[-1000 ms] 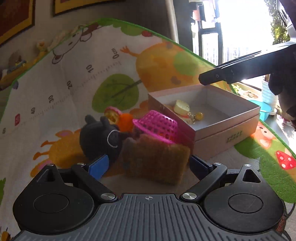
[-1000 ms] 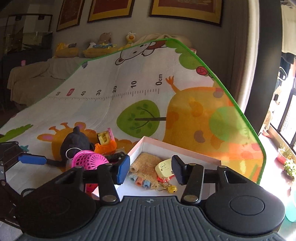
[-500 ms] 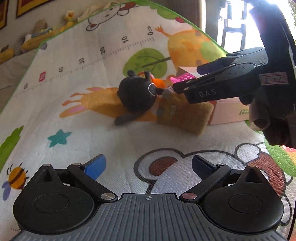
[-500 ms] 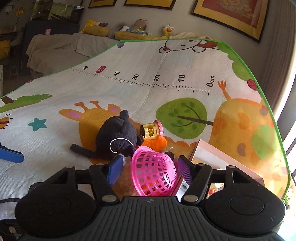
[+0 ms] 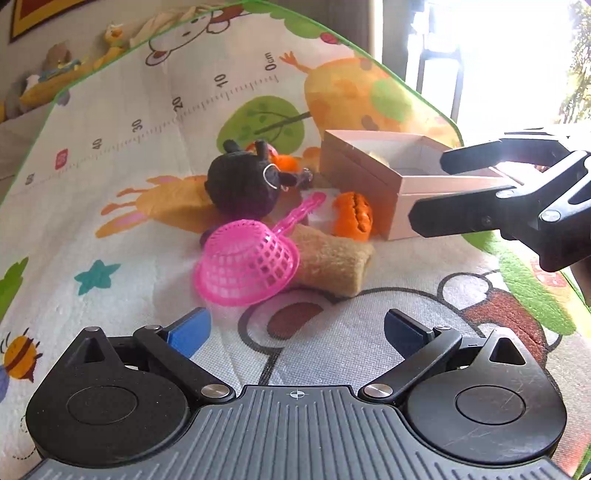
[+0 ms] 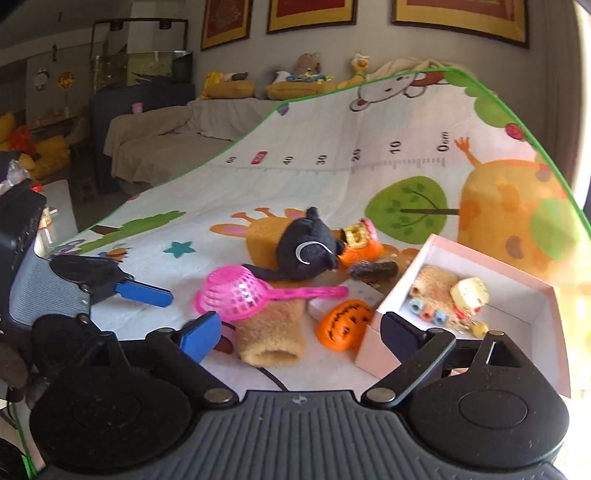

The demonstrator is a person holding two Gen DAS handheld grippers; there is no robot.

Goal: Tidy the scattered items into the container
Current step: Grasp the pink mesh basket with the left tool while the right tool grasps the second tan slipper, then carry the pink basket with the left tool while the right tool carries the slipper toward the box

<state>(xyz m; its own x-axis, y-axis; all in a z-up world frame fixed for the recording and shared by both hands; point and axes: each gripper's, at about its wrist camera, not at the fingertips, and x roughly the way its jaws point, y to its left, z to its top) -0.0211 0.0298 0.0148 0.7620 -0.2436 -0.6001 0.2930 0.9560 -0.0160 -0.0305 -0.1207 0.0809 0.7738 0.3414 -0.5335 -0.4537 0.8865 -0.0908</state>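
**A:** Where is the container, and what is in it?

**B:** The pink cardboard box (image 6: 476,317) sits open on the play mat (image 5: 110,206), at the right of the clutter. In the right wrist view it holds a tan knitted piece with coloured tips (image 6: 430,291) and a pale yellow keychain toy (image 6: 471,293); something small and yellow lies by them, too blurred to name.

**A:** And outside the box?

**B:** An orange pumpkin toy (image 6: 345,325) lies just beside the box's near corner. A tan fuzzy sleeve (image 5: 332,264) lies on the mat next to it, and the pink plastic strainer (image 5: 245,269) rests mouth down, its bowl against the sleeve and its handle running toward the box. Behind these is a black plush toy (image 5: 243,190) with a white ring on it, and behind that an orange toy with a yellow grid face (image 6: 358,242).

**A:** The tongs?

**B:** The left gripper (image 5: 295,332) hovers above the mat just short of the strainer, jaws spread wide, nothing between them. The right gripper (image 6: 301,330) is also spread and empty, with the sleeve and pumpkin showing in its gap; in the left wrist view it hangs beside the box.

**A:** Farther out?

**B:** A draped sofa (image 6: 177,129) with stuffed toys on its back, and framed pictures (image 6: 310,14) on the wall.
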